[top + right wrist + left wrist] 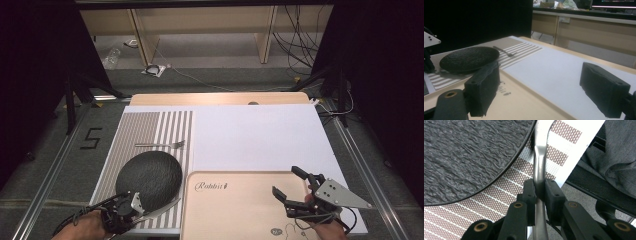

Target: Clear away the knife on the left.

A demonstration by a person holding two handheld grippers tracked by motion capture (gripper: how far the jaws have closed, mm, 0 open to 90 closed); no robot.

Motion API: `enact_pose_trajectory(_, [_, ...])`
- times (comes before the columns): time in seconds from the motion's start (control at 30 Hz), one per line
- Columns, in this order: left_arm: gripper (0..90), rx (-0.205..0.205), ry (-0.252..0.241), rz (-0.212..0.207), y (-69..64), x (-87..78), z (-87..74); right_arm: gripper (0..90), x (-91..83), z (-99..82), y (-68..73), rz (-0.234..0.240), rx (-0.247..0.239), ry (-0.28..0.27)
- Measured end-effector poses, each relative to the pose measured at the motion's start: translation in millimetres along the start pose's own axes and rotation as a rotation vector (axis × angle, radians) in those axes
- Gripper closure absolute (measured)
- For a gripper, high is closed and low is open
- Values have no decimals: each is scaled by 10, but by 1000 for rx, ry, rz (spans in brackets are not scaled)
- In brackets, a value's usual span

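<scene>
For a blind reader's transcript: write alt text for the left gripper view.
The left gripper is shut on the handle of a metal utensil, which runs up past the rim of a dark textured plate. Both lie on a striped placemat near the table's edge; the utensil's head is out of frame.

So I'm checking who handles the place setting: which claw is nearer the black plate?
Left. The left claw sits at the black plate's near edge, gripping a metal utensil; the right claw hovers open over the tray.
</scene>
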State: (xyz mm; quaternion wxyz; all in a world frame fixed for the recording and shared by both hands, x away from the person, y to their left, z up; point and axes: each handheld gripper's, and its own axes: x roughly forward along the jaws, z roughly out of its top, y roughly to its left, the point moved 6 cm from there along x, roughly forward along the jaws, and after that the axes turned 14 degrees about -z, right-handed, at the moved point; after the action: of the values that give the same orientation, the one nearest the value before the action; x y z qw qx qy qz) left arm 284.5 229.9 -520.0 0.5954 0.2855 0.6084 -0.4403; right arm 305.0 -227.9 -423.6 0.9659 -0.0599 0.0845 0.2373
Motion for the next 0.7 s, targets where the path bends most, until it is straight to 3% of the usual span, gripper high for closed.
enact_pose_trajectory(0.7, [794, -17, -23, 14, -187, -151, -10, 173, 10, -7, 17, 11, -2, 1])
